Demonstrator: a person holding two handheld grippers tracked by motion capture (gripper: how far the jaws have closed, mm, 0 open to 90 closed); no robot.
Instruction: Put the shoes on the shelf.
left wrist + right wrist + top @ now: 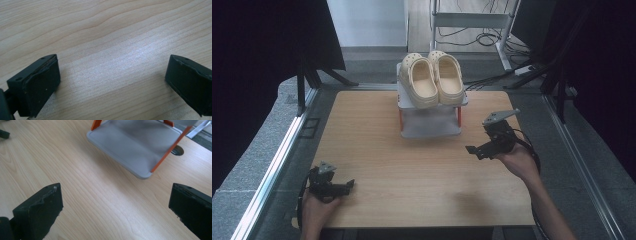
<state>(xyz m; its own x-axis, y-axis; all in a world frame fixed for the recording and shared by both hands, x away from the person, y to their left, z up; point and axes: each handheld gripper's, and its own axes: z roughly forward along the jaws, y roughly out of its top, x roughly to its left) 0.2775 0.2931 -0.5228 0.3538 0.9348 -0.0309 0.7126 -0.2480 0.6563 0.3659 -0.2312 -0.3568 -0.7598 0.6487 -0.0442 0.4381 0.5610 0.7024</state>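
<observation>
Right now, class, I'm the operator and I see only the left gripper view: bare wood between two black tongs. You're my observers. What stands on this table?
Observer: A small grey rack with orange legs stands at the far middle of the table.
Operator: Is anything on it?
Observer: A pair of cream clogs sits side by side on its top tier.
Operator: And my other hand?
Observer: The right tongs are open, right of the rack and pointing toward its bare lower tier.
</observation>
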